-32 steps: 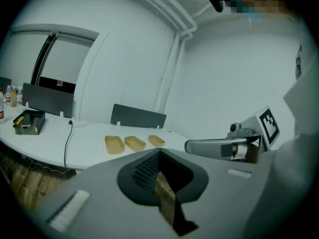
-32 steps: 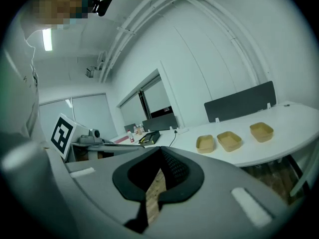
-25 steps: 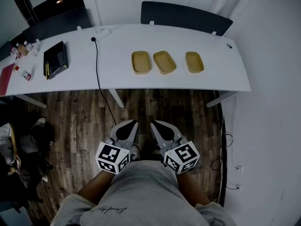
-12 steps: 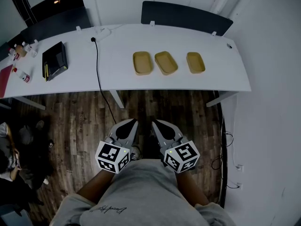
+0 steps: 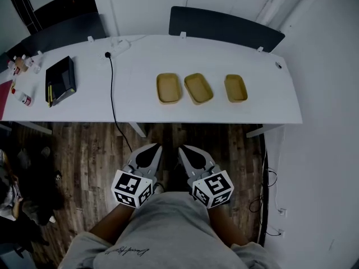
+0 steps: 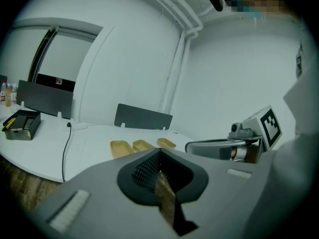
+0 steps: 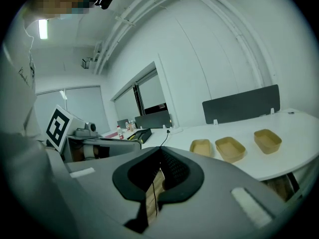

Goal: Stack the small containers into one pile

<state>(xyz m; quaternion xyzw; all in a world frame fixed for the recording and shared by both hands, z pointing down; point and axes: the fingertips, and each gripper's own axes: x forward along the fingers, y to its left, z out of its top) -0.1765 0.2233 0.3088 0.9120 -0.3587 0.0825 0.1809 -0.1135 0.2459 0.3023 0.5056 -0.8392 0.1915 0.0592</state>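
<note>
Three small tan containers lie in a row on the white table (image 5: 224,108): the left container (image 5: 168,88), the middle container (image 5: 198,88) and the right container (image 5: 235,88). They also show in the left gripper view (image 6: 121,148) and the right gripper view (image 7: 230,148). My left gripper (image 5: 152,148) and right gripper (image 5: 184,149) are held close to the body over the wooden floor, well short of the table. Both are shut with nothing between the jaws.
A black box (image 5: 60,81) and small bottles (image 5: 22,66) sit at the table's left end. A black cable (image 5: 113,94) runs across the table and down to the floor. A dark panel (image 5: 224,27) stands behind the table. A white wall closes the right side.
The table and containers sit slightly lower and nearer in the head view; both grippers have come a little toward the table, still side by side and shut.
</note>
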